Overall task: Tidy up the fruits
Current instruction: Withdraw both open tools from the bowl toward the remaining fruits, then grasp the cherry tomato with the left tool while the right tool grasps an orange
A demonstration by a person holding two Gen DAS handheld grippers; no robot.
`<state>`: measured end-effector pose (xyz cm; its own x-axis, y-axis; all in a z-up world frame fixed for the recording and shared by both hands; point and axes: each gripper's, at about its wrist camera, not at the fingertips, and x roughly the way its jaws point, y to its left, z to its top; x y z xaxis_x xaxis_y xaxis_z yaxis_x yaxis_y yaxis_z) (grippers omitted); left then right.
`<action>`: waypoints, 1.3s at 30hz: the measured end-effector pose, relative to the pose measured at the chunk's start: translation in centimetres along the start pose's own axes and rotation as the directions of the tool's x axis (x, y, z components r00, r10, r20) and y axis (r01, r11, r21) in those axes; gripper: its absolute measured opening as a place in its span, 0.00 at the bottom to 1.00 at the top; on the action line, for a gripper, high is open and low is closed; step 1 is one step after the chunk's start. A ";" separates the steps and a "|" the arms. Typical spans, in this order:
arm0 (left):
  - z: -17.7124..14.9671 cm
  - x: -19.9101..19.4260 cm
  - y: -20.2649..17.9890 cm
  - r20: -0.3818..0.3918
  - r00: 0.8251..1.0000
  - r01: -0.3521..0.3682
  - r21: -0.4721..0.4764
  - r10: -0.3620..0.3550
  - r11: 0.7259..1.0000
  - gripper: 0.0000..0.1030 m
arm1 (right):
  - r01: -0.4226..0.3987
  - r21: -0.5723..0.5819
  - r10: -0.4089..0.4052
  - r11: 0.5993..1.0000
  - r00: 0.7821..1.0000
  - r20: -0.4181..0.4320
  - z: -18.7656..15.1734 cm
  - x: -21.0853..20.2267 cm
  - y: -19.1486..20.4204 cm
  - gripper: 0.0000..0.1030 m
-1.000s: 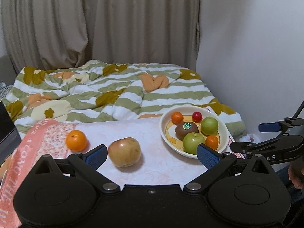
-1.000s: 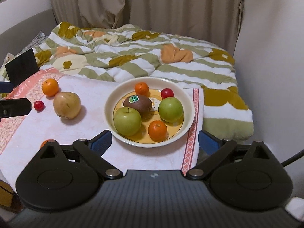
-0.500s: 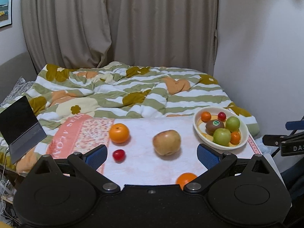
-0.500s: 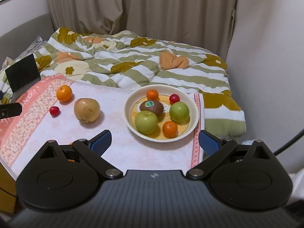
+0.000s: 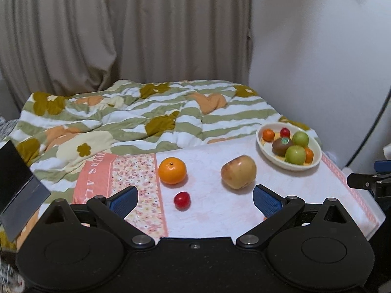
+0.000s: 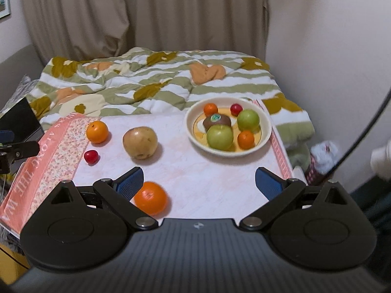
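**Loose fruit on the worktop, bowl at the far right**

Both tongs, left (image 5: 195,199) and right (image 6: 199,180), are spread wide and pinch nothing. On the cloth-covered worktop (image 6: 202,171) lie an orange (image 6: 97,131), a small red fruit (image 6: 91,156), a yellow-brown pear (image 6: 140,142) and a second orange (image 6: 150,198) just beside the right tongs' left fingertip. The bowl (image 6: 265,134) holds two green apples, a kiwi, two small oranges and a red fruit. A striped blanket (image 6: 158,83) lies behind.
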<state>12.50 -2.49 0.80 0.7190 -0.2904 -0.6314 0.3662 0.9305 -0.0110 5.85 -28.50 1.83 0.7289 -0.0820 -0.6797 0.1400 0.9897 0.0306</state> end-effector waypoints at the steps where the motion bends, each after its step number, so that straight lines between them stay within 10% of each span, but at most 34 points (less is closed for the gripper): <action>1: -0.1 0.4 0.6 -0.003 1.000 0.014 0.011 -0.014 1.000 0.99 | 0.011 0.009 -0.011 1.000 1.000 -0.004 -0.3 0.1 0.5 1.00; 14: -0.3 7.8 5.4 -0.108 0.986 0.137 0.118 -0.125 0.983 0.97 | 0.124 0.100 -0.115 0.987 0.989 -0.095 -3.6 5.1 7.2 1.00; 32: -1.4 18.1 3.9 -0.294 0.942 0.225 0.191 -0.163 0.955 0.63 | 0.127 0.182 -0.091 0.975 0.976 -0.197 -5.0 12.5 7.3 1.00; 39: -1.7 19.1 3.7 -0.315 0.936 0.229 0.200 -0.159 0.953 0.31 | 0.129 0.185 -0.090 0.974 0.975 -0.205 -4.7 13.3 7.0 0.97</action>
<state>26.61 -4.27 -12.64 0.4284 -0.3490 -0.8335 0.6314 0.7755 -0.0002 13.37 -22.10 -10.46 0.5600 -0.1449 -0.8157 0.3546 0.9317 0.0779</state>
